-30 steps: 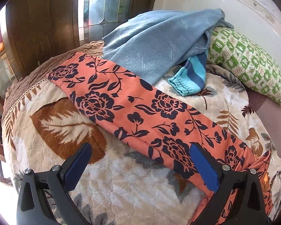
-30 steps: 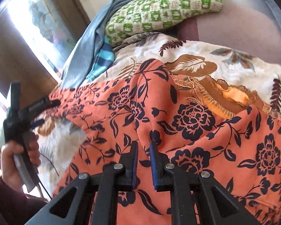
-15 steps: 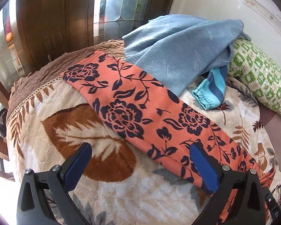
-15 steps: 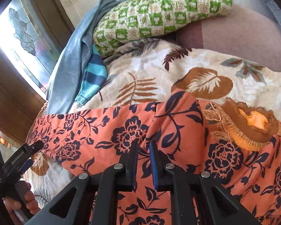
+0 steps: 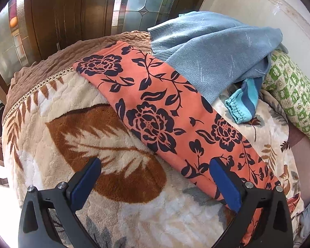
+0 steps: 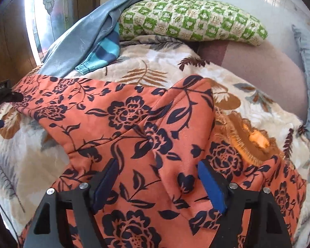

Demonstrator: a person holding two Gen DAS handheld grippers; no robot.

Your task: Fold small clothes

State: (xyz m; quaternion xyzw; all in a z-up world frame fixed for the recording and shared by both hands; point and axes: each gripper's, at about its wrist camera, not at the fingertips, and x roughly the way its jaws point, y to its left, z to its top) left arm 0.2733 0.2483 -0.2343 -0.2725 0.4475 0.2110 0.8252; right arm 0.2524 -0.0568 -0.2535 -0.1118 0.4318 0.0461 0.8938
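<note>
An orange garment with dark blue flowers (image 5: 155, 107) lies stretched in a long strip across the leaf-patterned blanket (image 5: 93, 136). My left gripper (image 5: 155, 163) hovers open above it, its right finger (image 5: 223, 181) over the strip's near edge and its left finger over bare blanket. In the right wrist view the garment (image 6: 130, 113) has one part folded over in a raised flap. My right gripper (image 6: 158, 163) sits low over that cloth. Its jaws are opening, the pads stand apart, and the fabric lies under them unpinched. The left gripper (image 6: 2, 93) shows at the left edge.
A blue sweater (image 5: 212, 47) overlaps the garment's far side, with a teal striped cuff (image 5: 241, 107) poking out. A green checked pillow (image 6: 192, 20) lies by the wall. A brown lace-edged patch (image 6: 252, 138) sits right of the fold. Wooden panels and a glass window stand behind the bed.
My right gripper's jaws have opened and let go of the pinched fabric, which now lies as a folded flap. My left gripper, open throughout, has slid toward the strip's far end.
</note>
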